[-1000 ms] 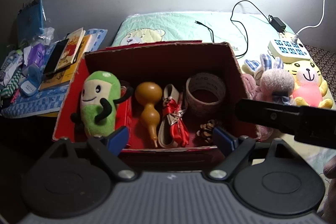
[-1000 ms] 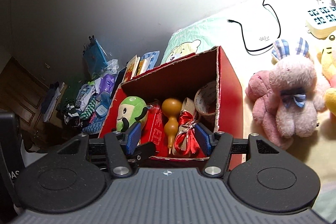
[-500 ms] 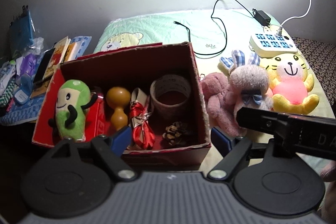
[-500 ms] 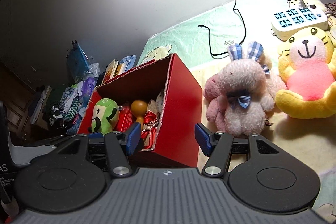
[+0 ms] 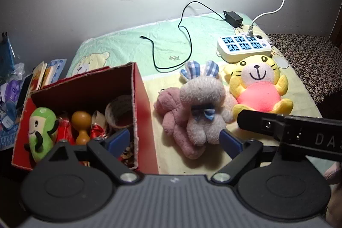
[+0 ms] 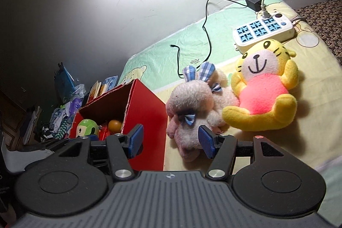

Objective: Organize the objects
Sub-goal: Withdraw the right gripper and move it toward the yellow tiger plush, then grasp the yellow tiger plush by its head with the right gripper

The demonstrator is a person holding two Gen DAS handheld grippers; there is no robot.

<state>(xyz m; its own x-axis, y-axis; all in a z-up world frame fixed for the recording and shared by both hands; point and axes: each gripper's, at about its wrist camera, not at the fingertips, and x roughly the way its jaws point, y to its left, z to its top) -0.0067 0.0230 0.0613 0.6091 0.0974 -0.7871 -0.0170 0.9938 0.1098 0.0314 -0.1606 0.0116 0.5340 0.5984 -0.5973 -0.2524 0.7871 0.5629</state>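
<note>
A red cardboard box (image 5: 143, 104) (image 6: 147, 119) stands on the bed and holds a green plush (image 5: 41, 131) (image 6: 87, 127), an orange gourd (image 5: 81, 123), a tape roll (image 5: 119, 109) and red-ribboned items. To its right lie a pink bunny plush (image 5: 198, 104) (image 6: 192, 108) with checked ears and a yellow tiger plush (image 5: 258, 89) (image 6: 265, 82). My left gripper (image 5: 174, 140) is open, low in front of the bunny. My right gripper (image 6: 170, 141) is open too, with the bunny's lower body between its fingers, not squeezed. The right gripper's black body (image 5: 288, 134) crosses the left wrist view.
A white power strip (image 5: 243, 47) (image 6: 263, 31) with a black charger and cable (image 5: 188, 35) lies at the back of the green sheet. Books and a pile of clothes (image 5: 12, 89) (image 6: 64, 112) sit left of the box. A wall stands behind; a patterned cloth (image 5: 310, 61) lies at right.
Both grippers have swung right, from facing the red box to facing the pink bunny and yellow tiger. They stay open and hold nothing.
</note>
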